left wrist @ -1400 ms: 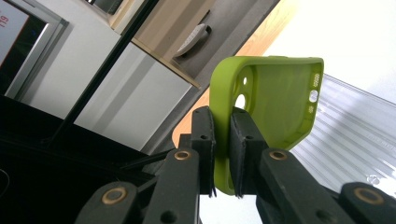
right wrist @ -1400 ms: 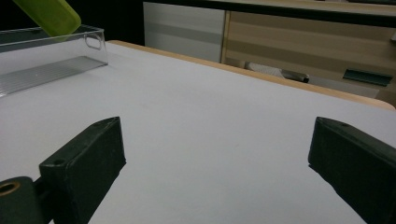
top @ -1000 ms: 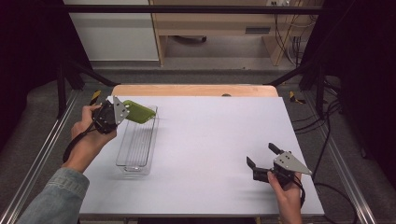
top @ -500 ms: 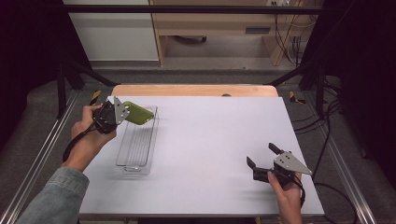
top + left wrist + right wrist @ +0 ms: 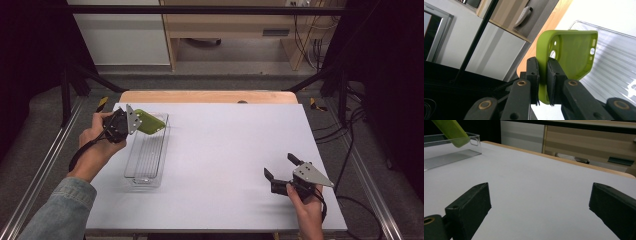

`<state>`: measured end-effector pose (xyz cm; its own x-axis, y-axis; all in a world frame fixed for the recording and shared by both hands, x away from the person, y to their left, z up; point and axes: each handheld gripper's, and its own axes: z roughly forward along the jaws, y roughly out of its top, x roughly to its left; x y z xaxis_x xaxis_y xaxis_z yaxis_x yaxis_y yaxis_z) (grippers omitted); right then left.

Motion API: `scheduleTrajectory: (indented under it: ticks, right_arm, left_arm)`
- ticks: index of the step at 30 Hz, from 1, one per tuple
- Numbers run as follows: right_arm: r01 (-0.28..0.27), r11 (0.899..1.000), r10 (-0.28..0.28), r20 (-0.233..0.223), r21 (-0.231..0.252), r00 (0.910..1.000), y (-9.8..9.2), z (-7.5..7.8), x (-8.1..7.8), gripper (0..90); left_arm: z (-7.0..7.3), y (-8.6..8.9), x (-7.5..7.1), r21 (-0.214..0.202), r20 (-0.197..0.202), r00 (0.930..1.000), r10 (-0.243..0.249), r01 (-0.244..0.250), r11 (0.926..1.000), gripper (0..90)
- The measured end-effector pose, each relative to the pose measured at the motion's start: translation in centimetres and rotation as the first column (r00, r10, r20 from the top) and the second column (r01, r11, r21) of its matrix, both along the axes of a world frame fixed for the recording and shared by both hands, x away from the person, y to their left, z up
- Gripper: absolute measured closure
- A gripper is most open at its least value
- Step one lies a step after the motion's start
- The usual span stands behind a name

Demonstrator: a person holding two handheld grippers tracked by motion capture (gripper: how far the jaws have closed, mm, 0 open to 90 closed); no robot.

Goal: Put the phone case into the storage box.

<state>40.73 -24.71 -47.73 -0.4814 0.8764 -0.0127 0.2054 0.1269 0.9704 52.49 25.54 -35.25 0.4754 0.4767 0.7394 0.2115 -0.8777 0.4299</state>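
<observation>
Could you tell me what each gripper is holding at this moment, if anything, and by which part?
The left gripper clamps one side wall of the soft lime-green phone case. The right gripper is open and holds nothing.

- Case (image 5: 571, 53): bright lime green all over, plain, inside and out.
- Tray (image 5: 146, 159): clear plastic, colourless, with fine parallel ridges along its floor.
- Table (image 5: 235, 155): pale grey-white top, plain, with a light wood strip along the far edge.
- Left gripper (image 5: 543, 82): black jaws and arms, brass-coloured rivets, grey plate on top.
- Right gripper (image 5: 282, 172): black jaws, grey three-cornered plate, black cable.
- Sleeve (image 5: 57, 210): faded blue denim.
- Cabinet (image 5: 120, 35): white front; beside it light wooden furniture.
- Floor (image 5: 45, 120): dark grey, with black frame bars and small yellow-and-black striped marks.
</observation>
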Motion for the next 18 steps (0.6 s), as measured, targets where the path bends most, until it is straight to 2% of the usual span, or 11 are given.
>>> scheduleTrajectory:
  ticks: [11,18]
  right_arm:
    - [0.002,1.0,-0.002,0.003,0.003,1.0,-0.07,0.05,-0.04,4.2]
    - [0.002,1.0,-0.002,0.002,0.003,1.0,-0.04,0.03,-0.03,4.2]
  left_arm:
    - [-0.21,-0.27,0.14,0.006,-0.008,0.9999,-0.007,0.007,1.0,80.9]
    - [-0.46,-0.21,0.22,0.029,-0.017,0.9998,-0.008,0.009,0.9995,80.9]
